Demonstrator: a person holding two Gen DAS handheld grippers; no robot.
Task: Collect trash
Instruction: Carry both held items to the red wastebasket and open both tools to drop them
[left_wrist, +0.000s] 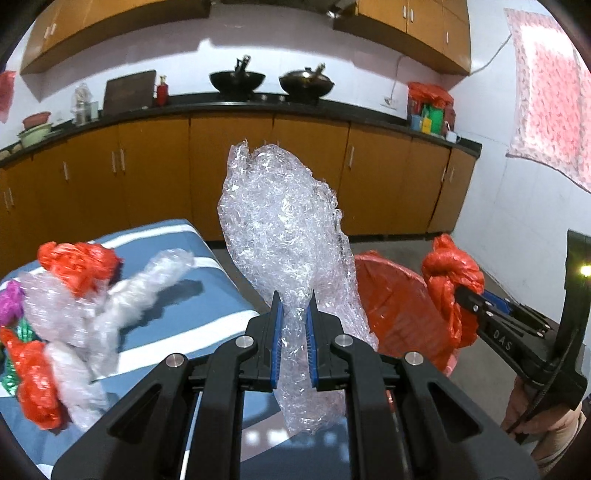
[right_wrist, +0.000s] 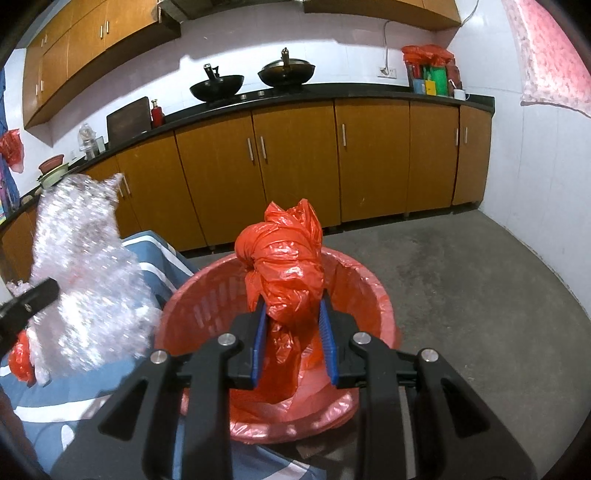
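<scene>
Bin (right_wrist: 373, 291) interior hidden — red bag (right_wrist: 284, 266) in front.

Walls: white tile (right_wrist: 517, 177)
Floor: bare grey concrete (right_wrist: 480, 288)
Cabinets: orange-brown wood (right_wrist: 295, 166), above and below
Bench: black top (right_wrist: 369, 91), two woks (right_wrist: 217, 86)
Curtain: pink floral (left_wrist: 550, 92), backlit

Trash pile (left_wrist: 55, 325) cut off at left edge; bin (left_wrist: 399, 306) floor hidden.

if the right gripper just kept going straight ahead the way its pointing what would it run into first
Most likely the red-lined trash basket: the right gripper, shut on the knotted red bag, points over its near rim toward the far wall. Depth is unclear; it might pass above toward the cabinets.
</scene>
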